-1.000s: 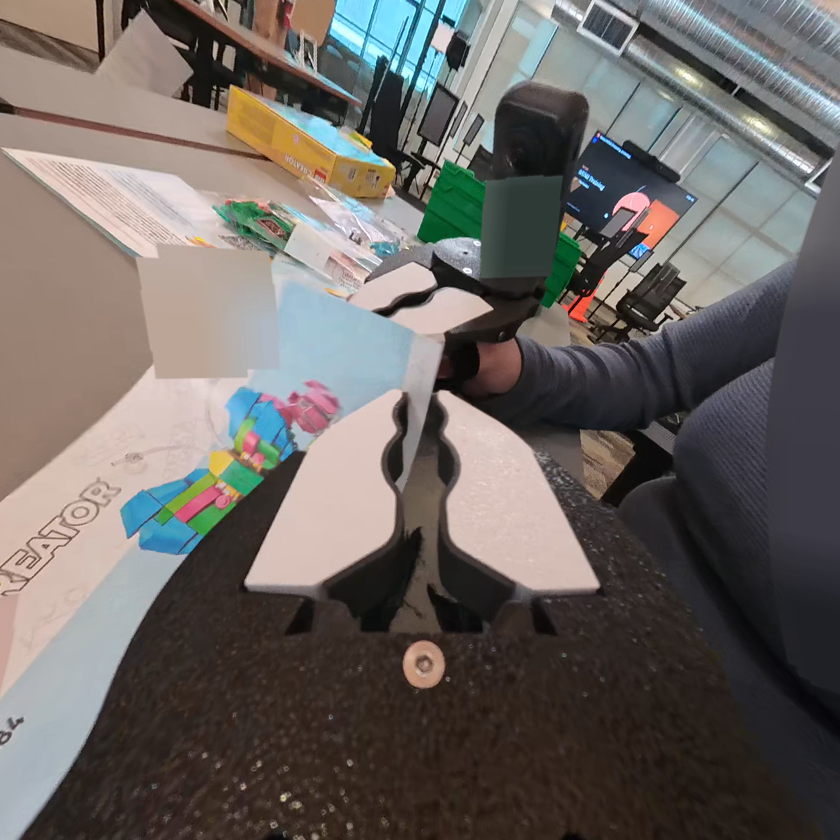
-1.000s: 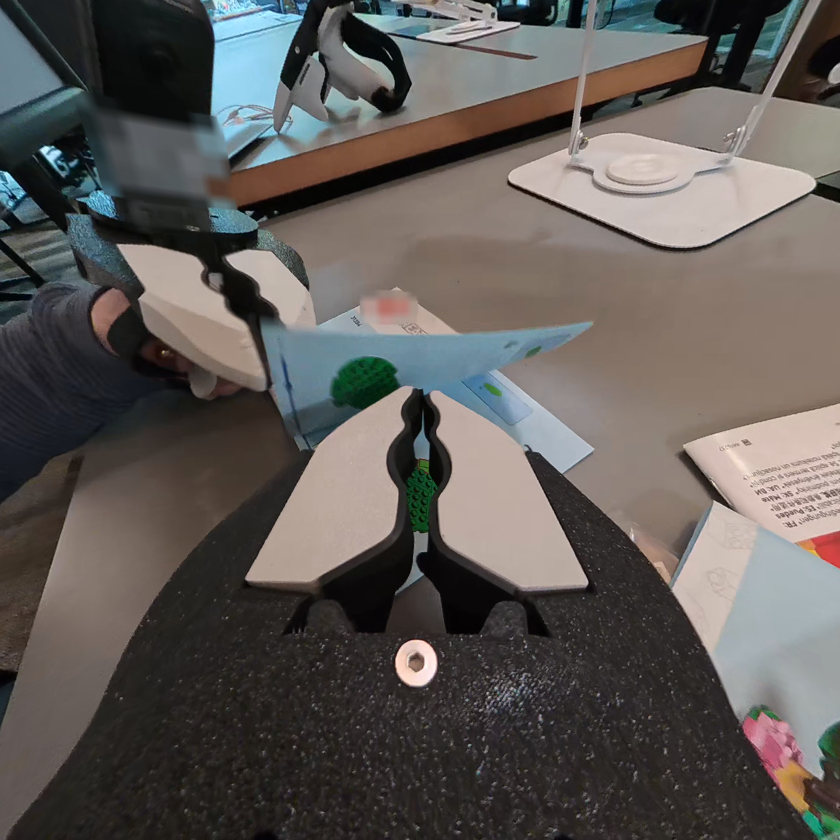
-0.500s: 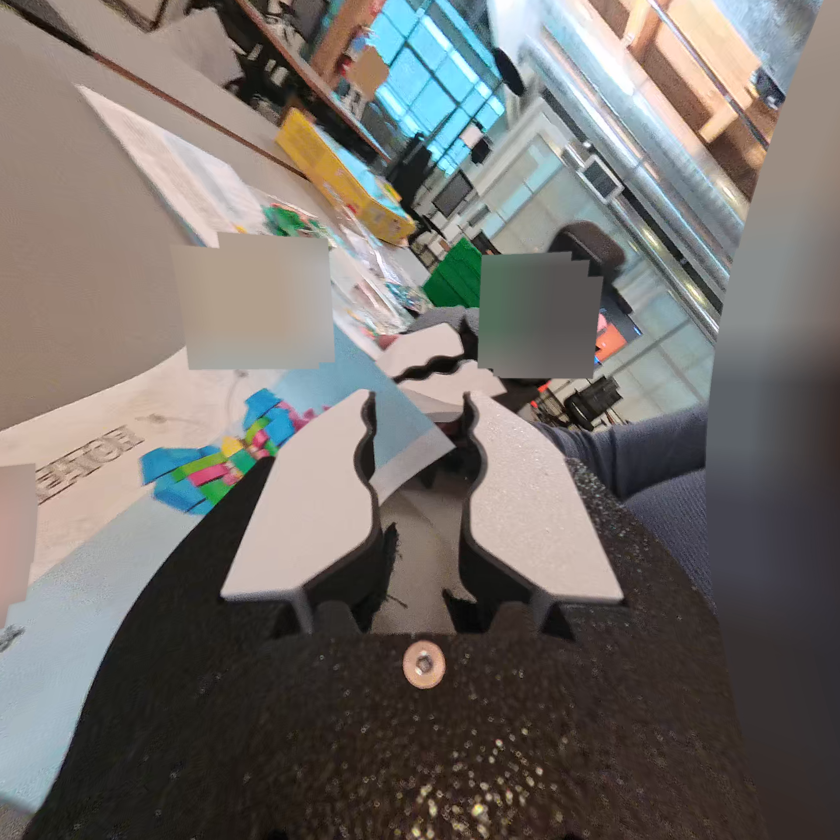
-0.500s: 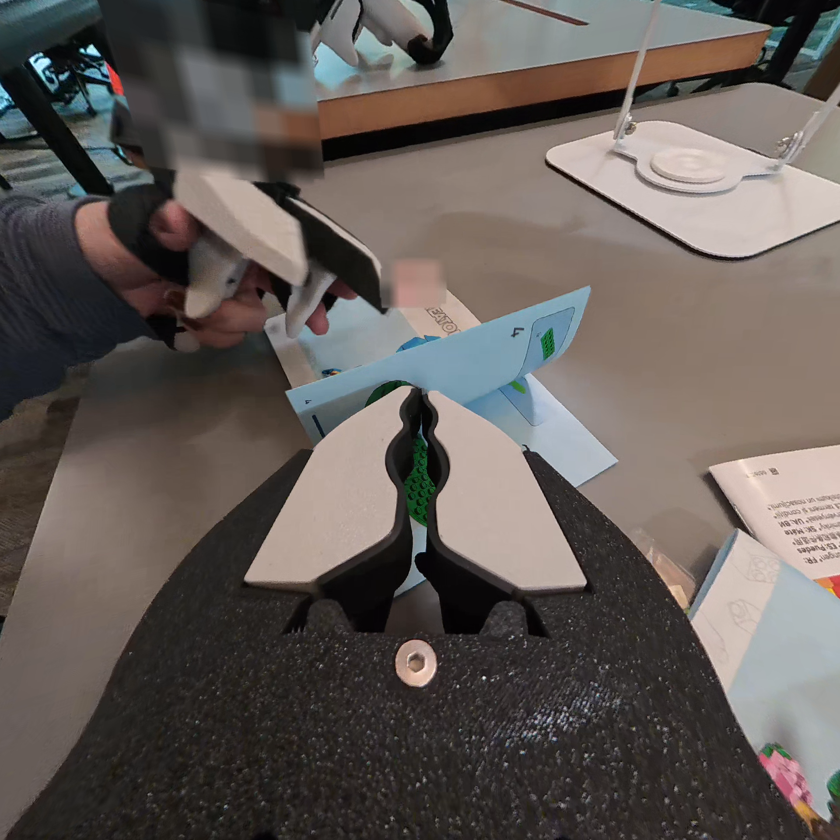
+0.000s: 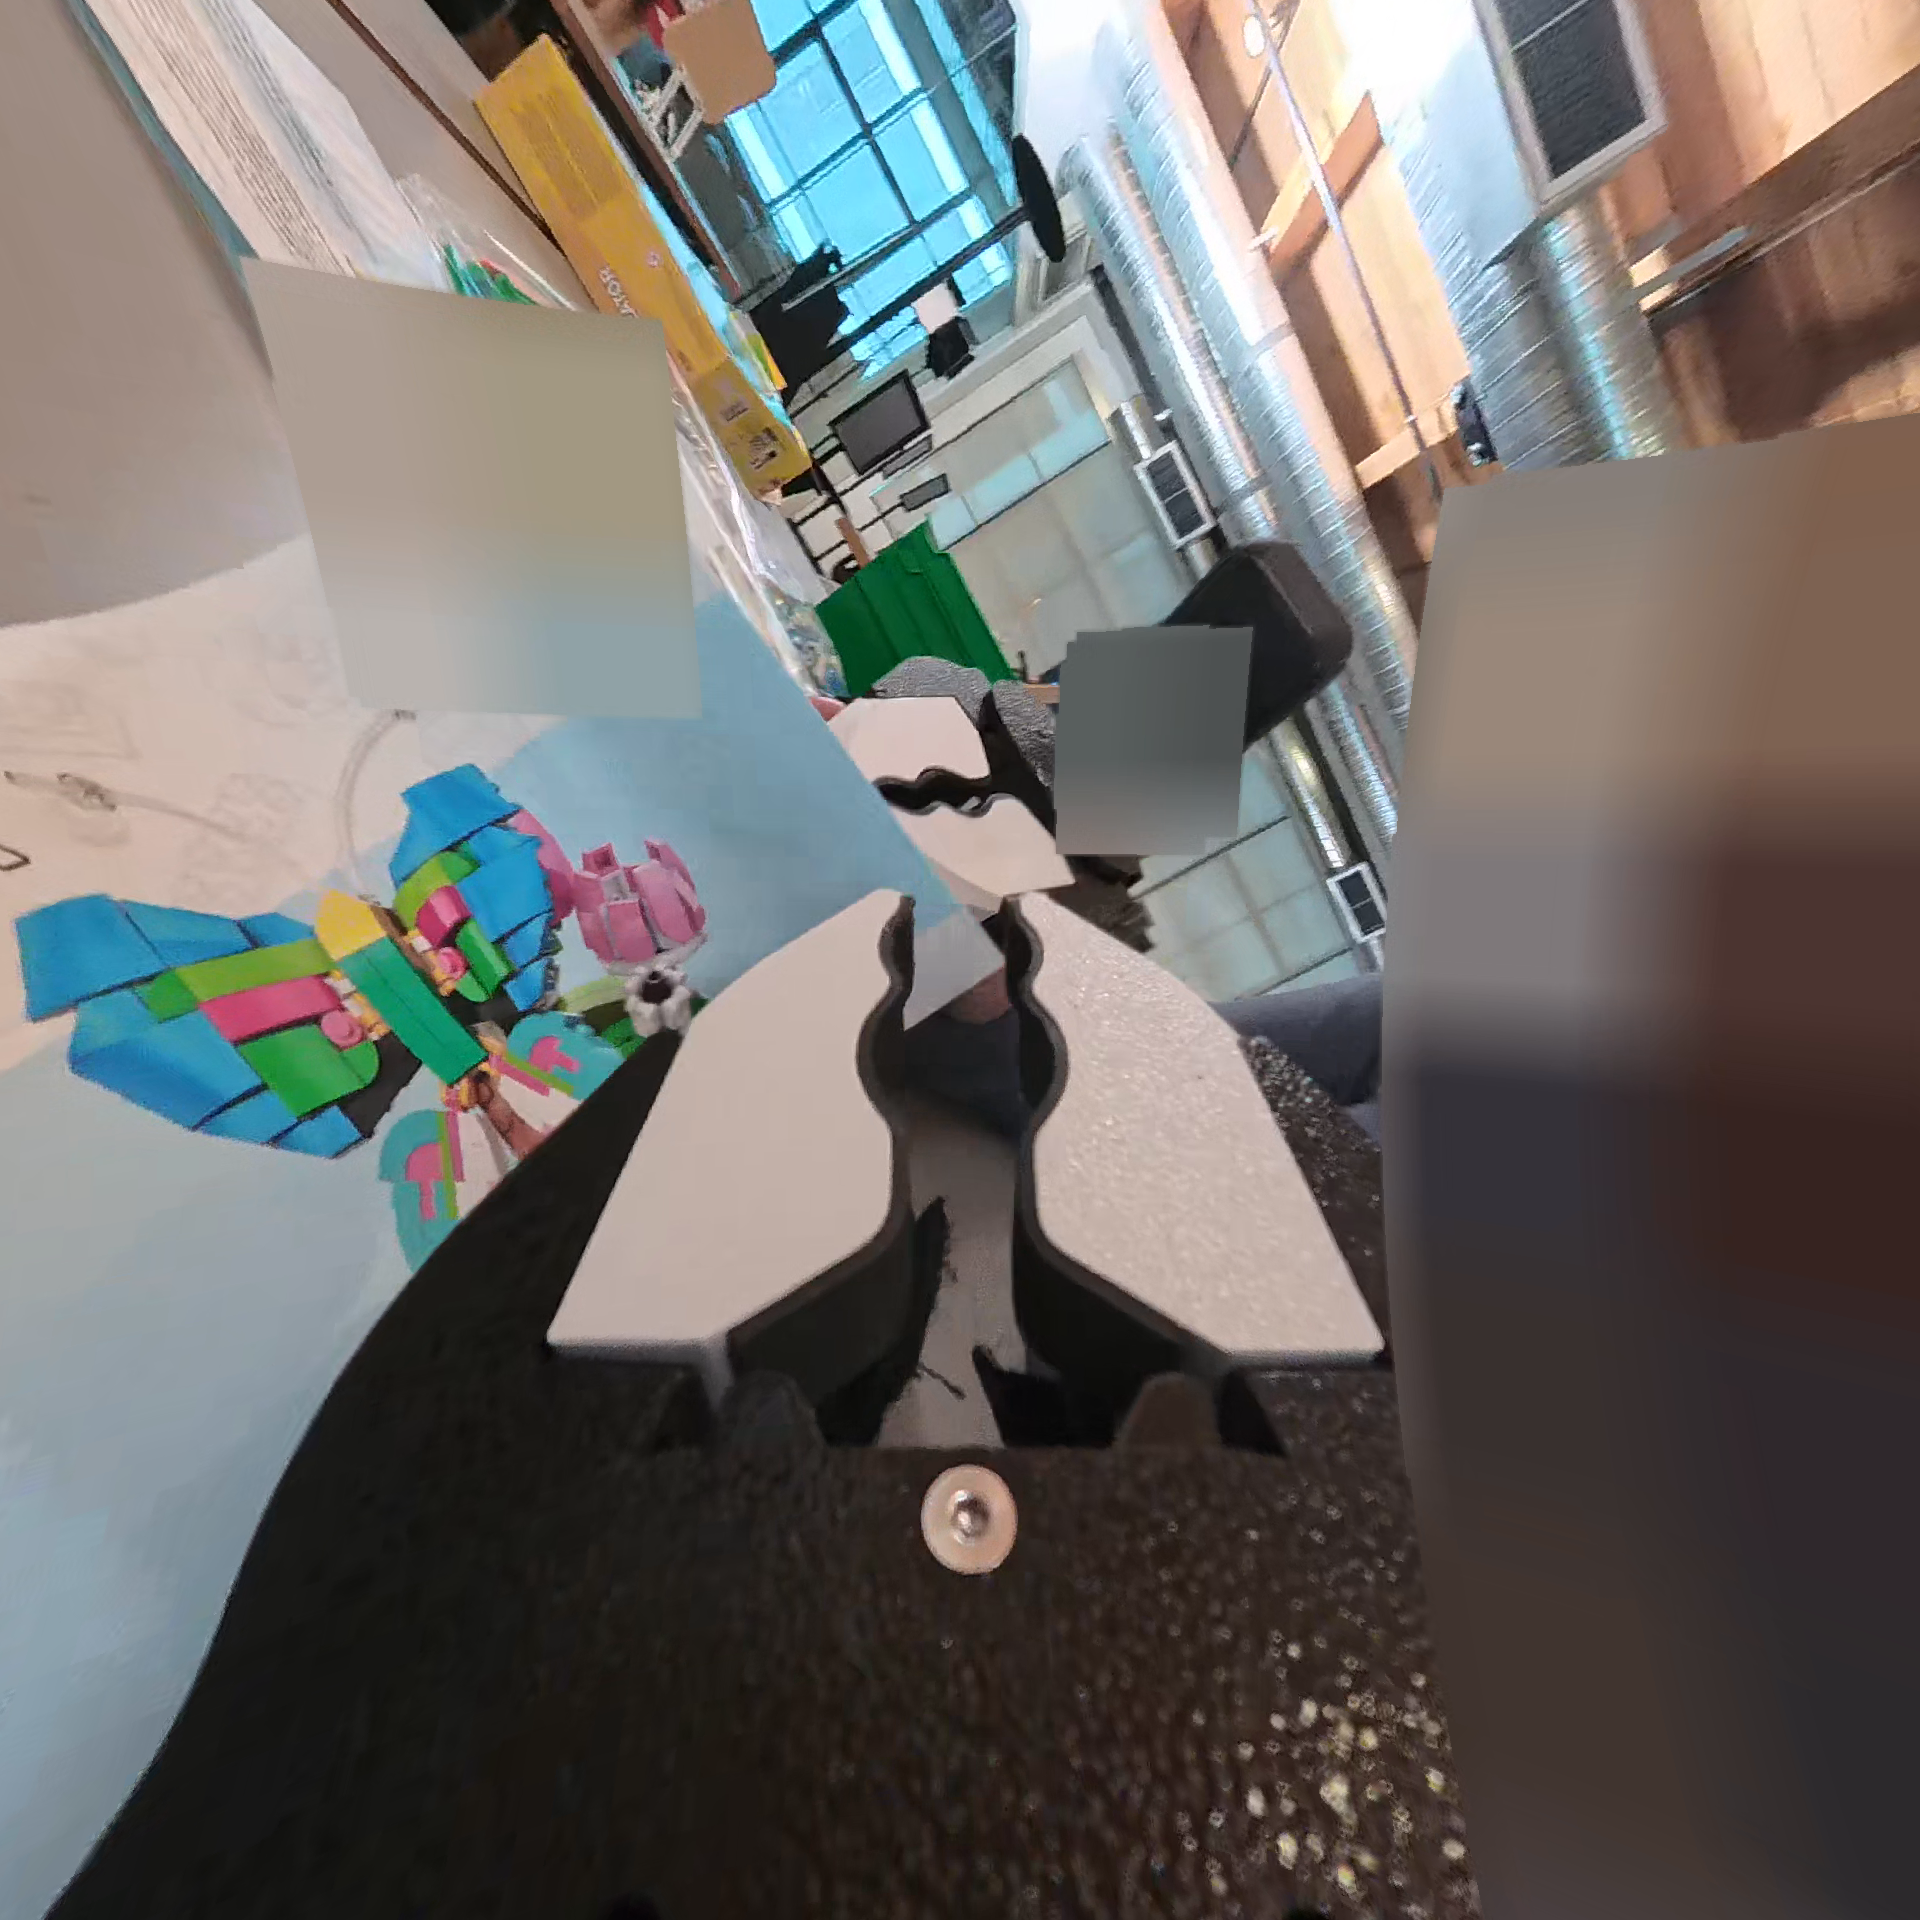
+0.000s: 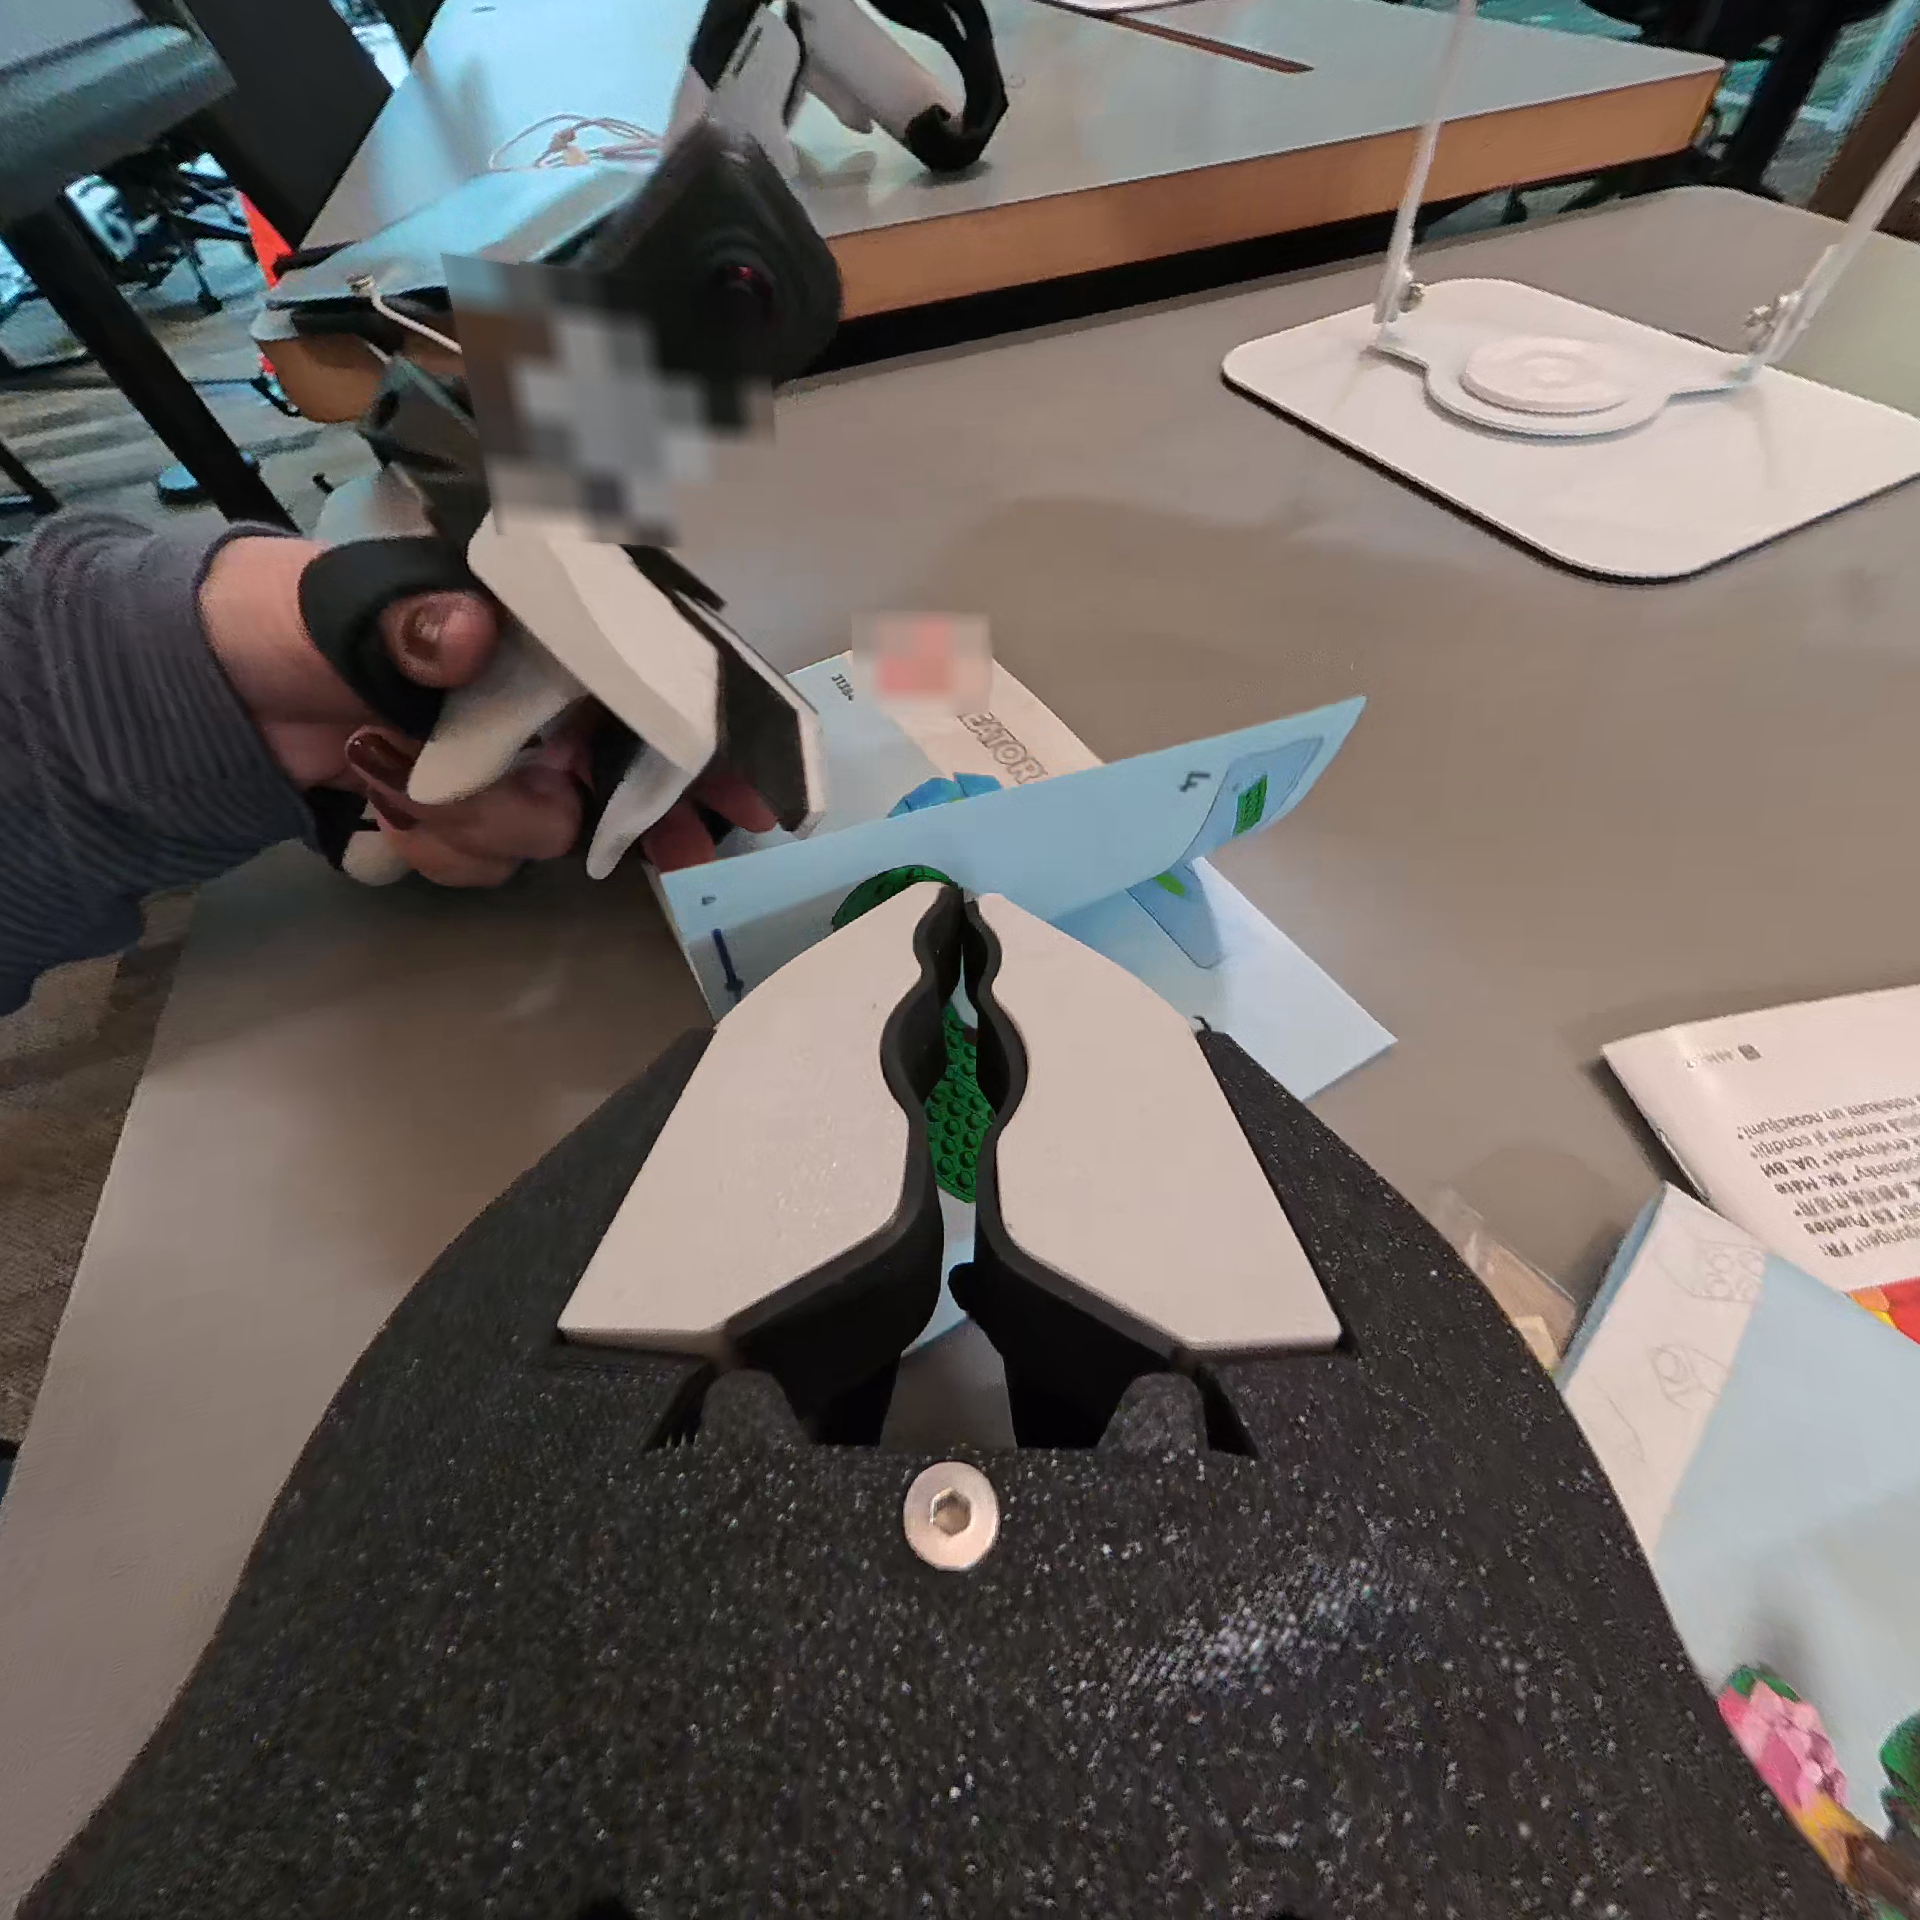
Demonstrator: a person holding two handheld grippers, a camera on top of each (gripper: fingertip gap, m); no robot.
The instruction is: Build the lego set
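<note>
The lego instruction booklet (image 6: 1268, 997) lies open on the grey table (image 6: 1039, 540). My right gripper (image 6: 961, 902) is shut on the edge of one light blue page (image 6: 1091, 831) and holds it lifted and slanted above the booklet. My left gripper (image 5: 954, 914) is open, and the page corner (image 5: 951, 961) hangs loose between its fingers. The booklet's front with a colourful model picture (image 5: 312, 1039) lies to its left. The right gripper (image 5: 940, 805) shows just beyond, pinching the same page. In the right wrist view the left gripper (image 6: 748, 769), held by a hand, hovers at the booklet's left edge.
A yellow lego box (image 5: 623, 249), clear bags of pieces (image 5: 488, 270) and a green crate (image 5: 904, 613) lie farther along the table. A white stand base (image 6: 1558, 436) is at the back right. Two more booklets (image 6: 1787, 1132) (image 6: 1766, 1455) lie on the right. The table edge (image 6: 156, 1039) is at the left.
My left gripper has let go of the page, opened and tilted. My right gripper has kept its hold, and the page has swung lower toward the right.
</note>
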